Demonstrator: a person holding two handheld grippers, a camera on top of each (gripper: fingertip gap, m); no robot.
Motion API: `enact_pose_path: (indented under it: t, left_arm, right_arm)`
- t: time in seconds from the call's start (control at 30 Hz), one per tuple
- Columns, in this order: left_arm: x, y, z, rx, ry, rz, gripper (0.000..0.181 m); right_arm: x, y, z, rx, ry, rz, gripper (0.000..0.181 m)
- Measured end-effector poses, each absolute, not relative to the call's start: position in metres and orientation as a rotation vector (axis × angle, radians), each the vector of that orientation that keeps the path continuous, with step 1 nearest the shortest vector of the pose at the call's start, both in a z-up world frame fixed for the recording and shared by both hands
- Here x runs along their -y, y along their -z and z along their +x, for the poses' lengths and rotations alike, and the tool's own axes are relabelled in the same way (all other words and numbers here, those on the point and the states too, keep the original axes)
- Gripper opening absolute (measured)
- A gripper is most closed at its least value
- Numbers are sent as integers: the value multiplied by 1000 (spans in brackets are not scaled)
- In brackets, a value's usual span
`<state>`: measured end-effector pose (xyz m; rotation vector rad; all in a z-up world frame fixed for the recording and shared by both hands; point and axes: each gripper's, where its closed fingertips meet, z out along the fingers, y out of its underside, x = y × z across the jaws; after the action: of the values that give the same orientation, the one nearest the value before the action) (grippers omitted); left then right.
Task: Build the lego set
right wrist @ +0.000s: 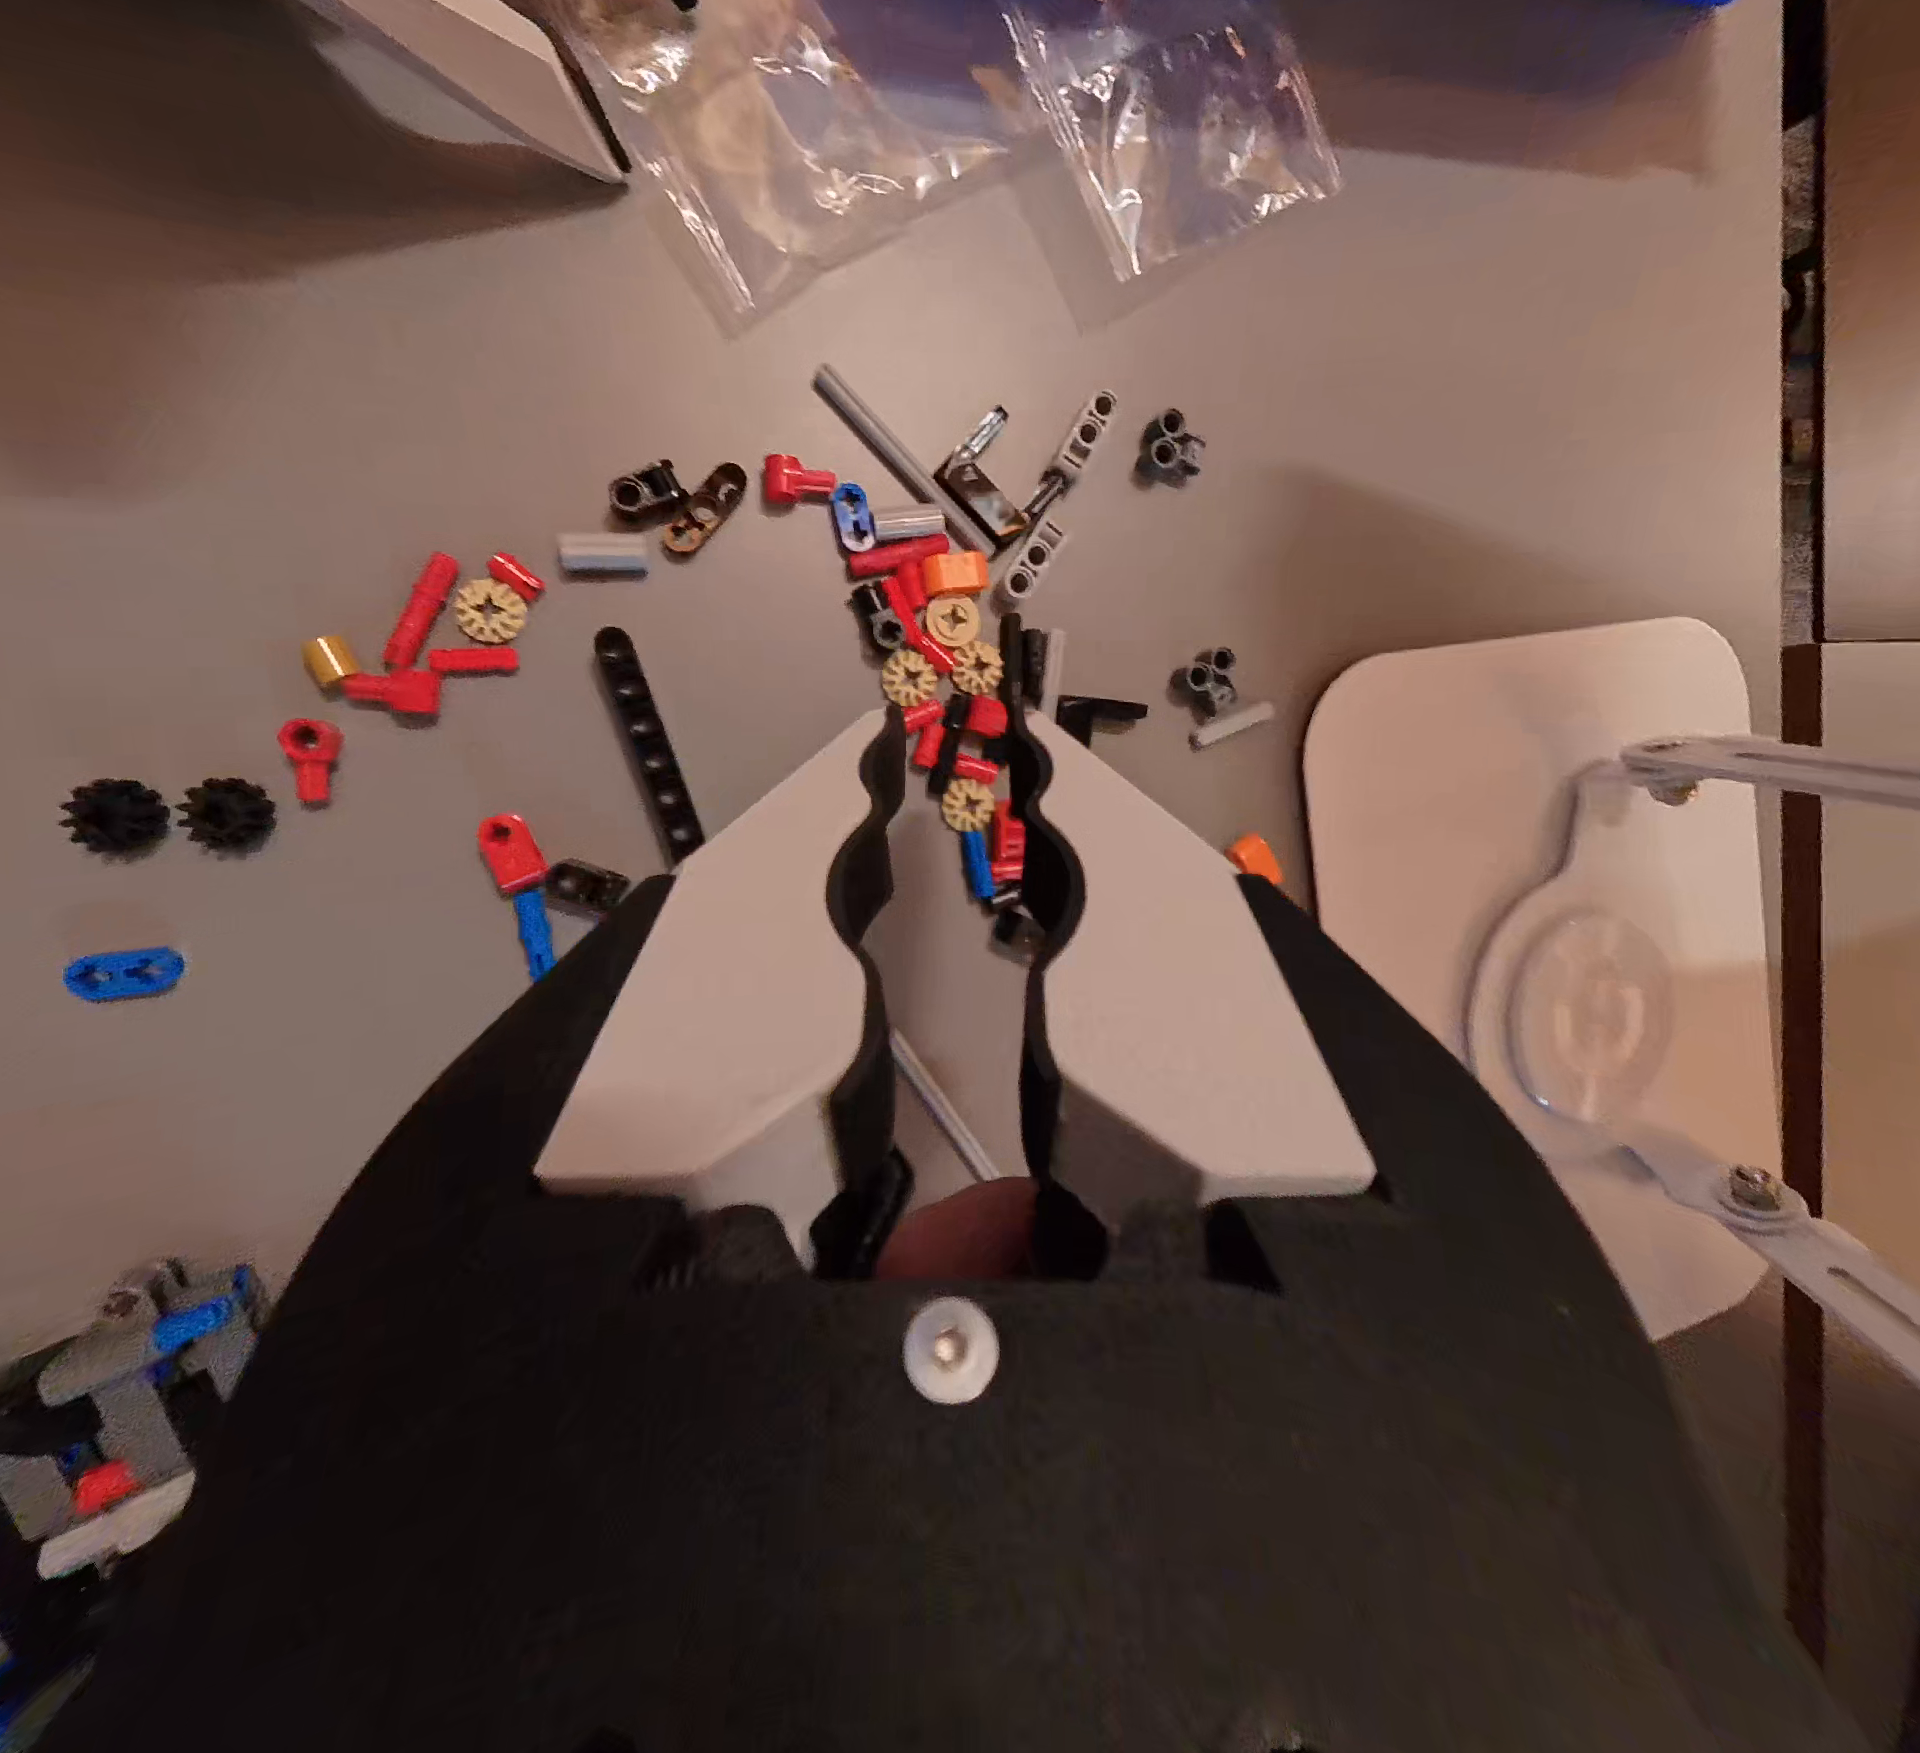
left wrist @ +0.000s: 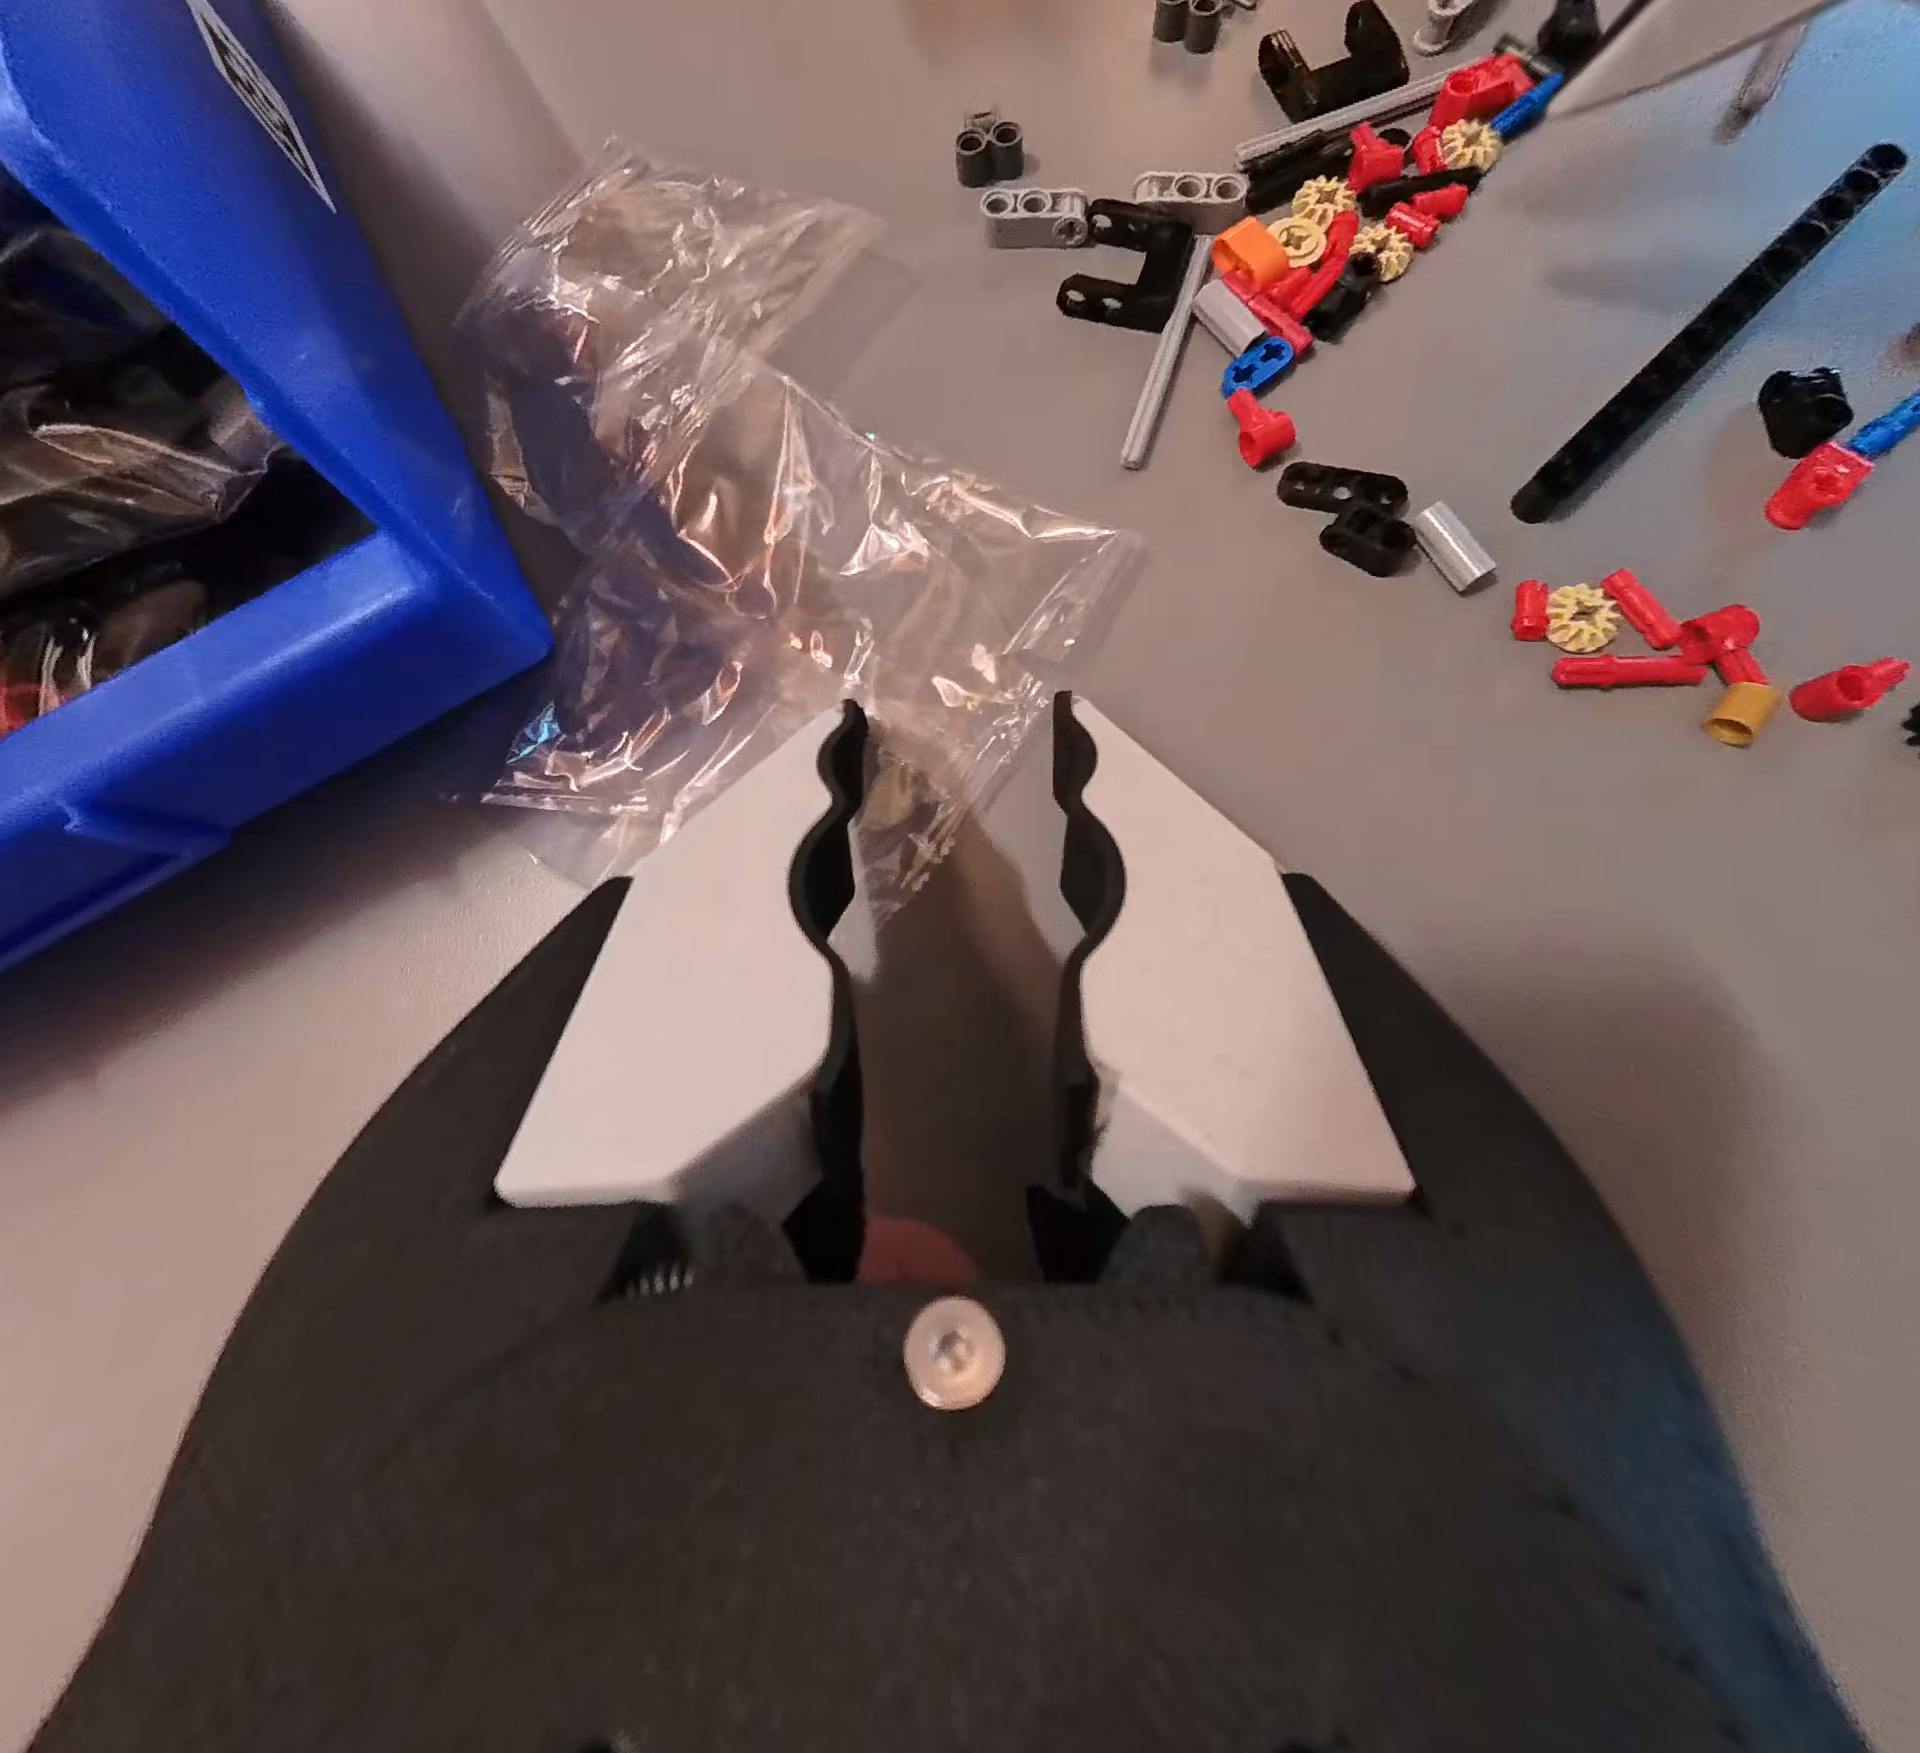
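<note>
The right gripper, spread apart, is hanging over the pile of pieces, picking one. The left gripper, also spread, is waiting by the bag. Next, pinch one small piece.

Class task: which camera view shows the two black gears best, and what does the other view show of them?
The right wrist view. The black gears lie side by side on the table at its left, whole and unobstructed, left of the long black beam. The left wrist view shows at most a dark sliver at its right edge, too little to identify.
</note>
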<state>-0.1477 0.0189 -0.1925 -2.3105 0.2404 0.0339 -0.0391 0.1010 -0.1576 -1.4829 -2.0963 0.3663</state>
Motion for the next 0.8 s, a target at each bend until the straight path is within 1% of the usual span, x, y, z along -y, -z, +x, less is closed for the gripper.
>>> enact_pose_path:
  t: [0.03,0.8]
  left_arm:
    - [-19,193,-148,-241,-33,-2311,34]
    - [-19,193,-148,-236,-18,-2313,34]
  right_arm:
    - [-103,157,-38,2094,-361,-1486,18]
    - [-121,156,-29,2087,-348,-1515,19]
